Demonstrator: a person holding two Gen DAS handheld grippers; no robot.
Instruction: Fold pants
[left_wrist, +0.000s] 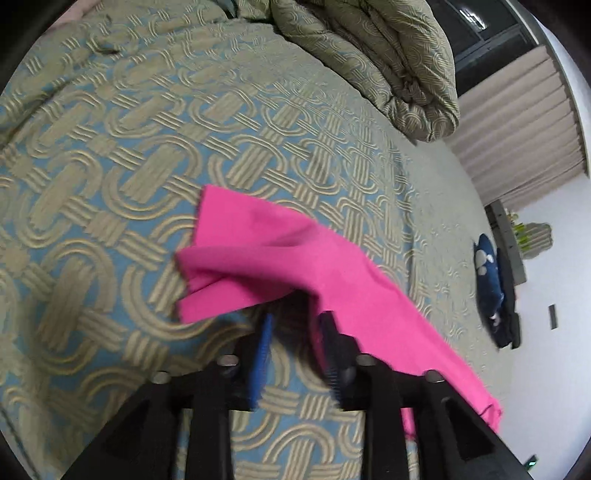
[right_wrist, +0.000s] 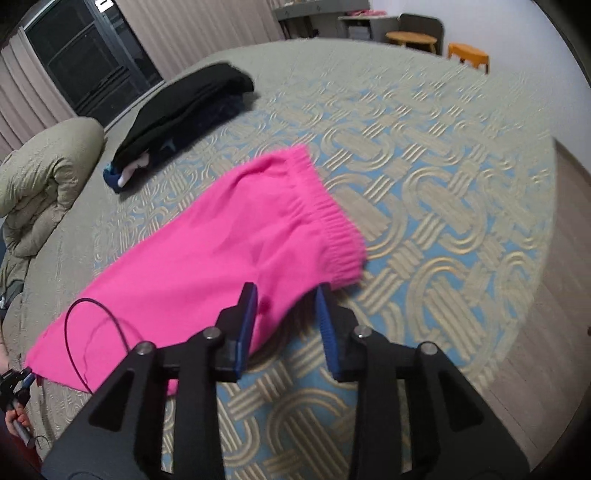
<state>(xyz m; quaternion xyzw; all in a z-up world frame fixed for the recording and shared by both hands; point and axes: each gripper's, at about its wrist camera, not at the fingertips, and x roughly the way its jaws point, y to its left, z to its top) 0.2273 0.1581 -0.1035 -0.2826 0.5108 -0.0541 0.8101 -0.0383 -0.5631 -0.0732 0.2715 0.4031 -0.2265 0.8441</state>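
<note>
Bright pink pants (right_wrist: 207, 254) lie on the patterned bedspread (right_wrist: 424, 184). In the right wrist view the elastic waistband (right_wrist: 332, 221) is at the right and the legs run down to the left. My right gripper (right_wrist: 286, 291) is open, its jaws apart over the pants' near edge below the waistband. In the left wrist view the pink leg ends (left_wrist: 251, 254) lie rumpled and partly folded over. My left gripper (left_wrist: 297, 317) is open just at the cloth's near edge, its fingertips under a raised fold.
A stack of dark folded clothes (right_wrist: 184, 114) lies on the bed beyond the pants; it also shows in the left wrist view (left_wrist: 495, 288). A rolled quilt (left_wrist: 380, 55) lies at the head end. Wooden stools (right_wrist: 467, 53), curtains and a window stand beyond the bed.
</note>
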